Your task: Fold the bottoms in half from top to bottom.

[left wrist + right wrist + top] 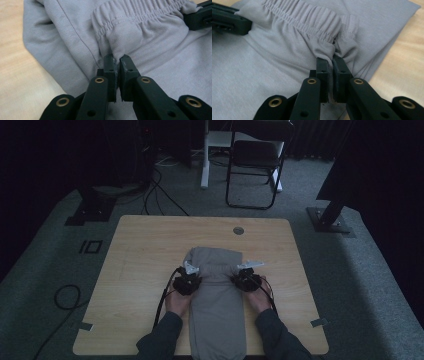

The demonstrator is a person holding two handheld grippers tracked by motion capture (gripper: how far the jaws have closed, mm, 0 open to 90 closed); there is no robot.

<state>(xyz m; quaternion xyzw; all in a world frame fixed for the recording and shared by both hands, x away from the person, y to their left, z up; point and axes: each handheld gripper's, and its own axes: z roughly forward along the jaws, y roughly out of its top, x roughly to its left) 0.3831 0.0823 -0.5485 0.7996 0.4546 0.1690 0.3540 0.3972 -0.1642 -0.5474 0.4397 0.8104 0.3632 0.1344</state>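
grey elastic-waist trousers (216, 305), folded into a long strip, lower centre of frame, waistband (140, 13) end doubled over.

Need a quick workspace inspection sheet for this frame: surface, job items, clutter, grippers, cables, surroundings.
Surface: light wooden table, round grommet near far edge.
Job's things: grey trousers lying lengthwise, waistband folded back onto the fabric.
Clutter: tape pieces at near corners.
Grippers: left gripper and right gripper each shut on fabric under the elastic waistband.
Cables: gripper cable trails over the table; floor cables at left.
Surroundings: dim room, chair beyond the table, grey carpet.
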